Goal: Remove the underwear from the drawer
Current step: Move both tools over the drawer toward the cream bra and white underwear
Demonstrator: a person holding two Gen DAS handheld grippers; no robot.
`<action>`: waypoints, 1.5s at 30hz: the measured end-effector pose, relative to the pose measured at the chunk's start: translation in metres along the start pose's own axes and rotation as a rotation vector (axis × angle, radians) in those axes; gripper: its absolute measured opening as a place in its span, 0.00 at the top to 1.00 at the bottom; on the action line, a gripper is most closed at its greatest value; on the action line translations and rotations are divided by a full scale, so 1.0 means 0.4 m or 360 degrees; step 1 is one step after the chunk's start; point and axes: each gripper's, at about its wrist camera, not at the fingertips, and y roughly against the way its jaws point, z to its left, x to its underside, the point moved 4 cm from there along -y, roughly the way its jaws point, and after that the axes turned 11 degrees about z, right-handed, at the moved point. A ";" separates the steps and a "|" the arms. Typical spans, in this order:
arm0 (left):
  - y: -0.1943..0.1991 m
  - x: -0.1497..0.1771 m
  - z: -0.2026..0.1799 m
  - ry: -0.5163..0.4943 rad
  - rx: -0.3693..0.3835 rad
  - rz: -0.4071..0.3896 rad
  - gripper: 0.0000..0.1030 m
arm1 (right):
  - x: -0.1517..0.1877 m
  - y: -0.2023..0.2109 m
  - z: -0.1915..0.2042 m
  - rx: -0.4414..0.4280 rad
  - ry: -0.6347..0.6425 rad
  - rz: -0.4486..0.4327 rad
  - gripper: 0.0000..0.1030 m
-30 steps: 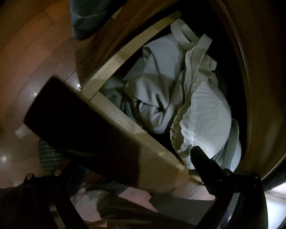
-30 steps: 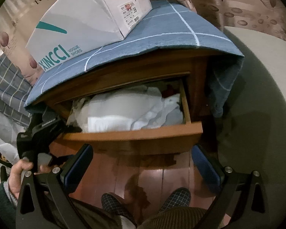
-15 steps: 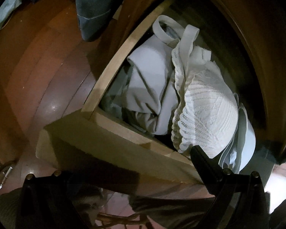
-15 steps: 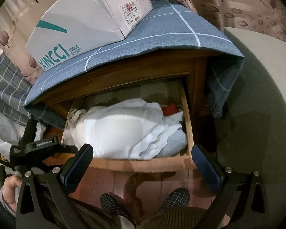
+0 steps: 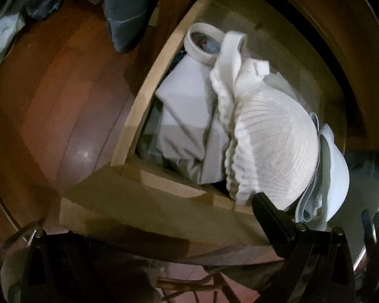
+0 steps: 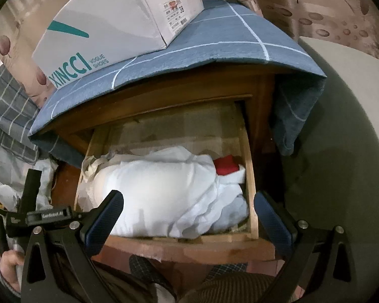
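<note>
The wooden drawer (image 6: 189,243) of a nightstand stands pulled far out. It holds a pile of white underwear (image 6: 164,197), with a red item (image 6: 226,165) at the back right. From the left wrist view I see a white lace bra (image 5: 273,151), a folded grey garment (image 5: 187,116) and a pale blue piece (image 5: 333,176). My left gripper (image 5: 164,227) is open at the drawer's front left corner. One of its fingers (image 5: 265,209) lies at the front board (image 5: 151,209); the other is lost in shadow. My right gripper (image 6: 188,198) hangs open in front of the pile, holding nothing.
A blue checked cloth (image 6: 214,43) covers the nightstand top, with a white shoebox (image 6: 113,25) on it. A pale padded seat (image 6: 341,126) stands to the right, bedding (image 6: 7,116) to the left. A hand (image 6: 8,265) holds the left tool. Slippered feet (image 6: 144,265) stand on the wood floor (image 5: 63,88) below.
The drawer has slid out much further, baring its back floor and the red item. My left gripper drew back with the drawer front. The right gripper stayed open and nearly still.
</note>
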 end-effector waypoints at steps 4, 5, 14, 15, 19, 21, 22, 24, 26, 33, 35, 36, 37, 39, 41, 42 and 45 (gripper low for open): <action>0.015 -0.050 -0.029 0.0012 -0.0029 -0.0011 0.00 | 0.000 -0.005 0.006 0.0008 0.0017 0.0018 0.01; 0.018 -0.056 -0.033 0.0018 -0.0029 -0.0011 0.00 | 0.002 -0.007 0.008 0.0010 0.0025 0.0025 0.01; 0.049 -0.053 -0.069 0.0012 -0.0089 -0.0089 0.00 | 0.004 -0.048 0.042 -0.0027 0.0121 0.0202 0.00; 0.057 -0.056 -0.076 0.0008 -0.0092 -0.0098 0.00 | 0.002 -0.054 0.048 -0.0037 0.0131 0.0229 0.00; 0.094 -0.034 -0.080 -0.0030 -0.0107 -0.0143 0.01 | -0.007 -0.084 0.049 -0.0125 0.0048 0.0334 0.00; 0.115 -0.027 -0.083 -0.0061 -0.0122 -0.0165 0.01 | -0.014 -0.103 0.052 -0.0188 -0.0020 0.0403 0.00; 0.131 -0.015 -0.073 -0.0078 -0.0123 -0.0174 0.01 | -0.016 -0.111 0.057 -0.0211 -0.0035 0.0430 0.00; 0.147 -0.011 -0.076 -0.0104 -0.0133 -0.0201 0.01 | -0.024 -0.133 0.064 -0.0236 -0.0079 0.0508 0.00; 0.172 -0.001 -0.078 -0.0130 -0.0136 -0.0232 0.01 | -0.028 -0.146 0.073 -0.0235 -0.0102 0.0542 0.00; 0.271 0.035 -0.093 -0.0352 -0.0198 -0.0510 0.01 | -0.050 -0.203 0.089 -0.0198 -0.0148 0.0686 0.00; 0.290 0.032 -0.110 -0.0410 -0.0172 -0.0563 0.01 | -0.052 -0.218 0.083 -0.0201 -0.0191 0.0722 0.00; 0.296 0.026 -0.115 -0.0428 -0.0158 -0.0569 0.01 | -0.052 -0.230 0.083 -0.0201 -0.0209 0.0745 0.00; 0.297 0.020 -0.116 -0.0440 -0.0144 -0.0567 0.01 | -0.054 -0.232 0.078 -0.0197 -0.0219 0.0761 0.00; 0.295 0.004 -0.113 -0.0436 -0.0123 -0.0561 0.01 | -0.055 -0.246 0.083 -0.0180 -0.0226 0.0779 0.00; 0.287 -0.010 -0.108 -0.0413 -0.0098 -0.0544 0.01 | -0.054 -0.266 0.097 -0.0158 -0.0219 0.0803 0.00; 0.281 -0.015 -0.104 -0.0405 -0.0089 -0.0534 0.01 | -0.052 -0.276 0.104 -0.0147 -0.0212 0.0809 0.00; 0.259 -0.030 -0.096 -0.0377 -0.0076 -0.0497 0.01 | -0.045 -0.308 0.120 -0.0110 -0.0176 0.0843 0.00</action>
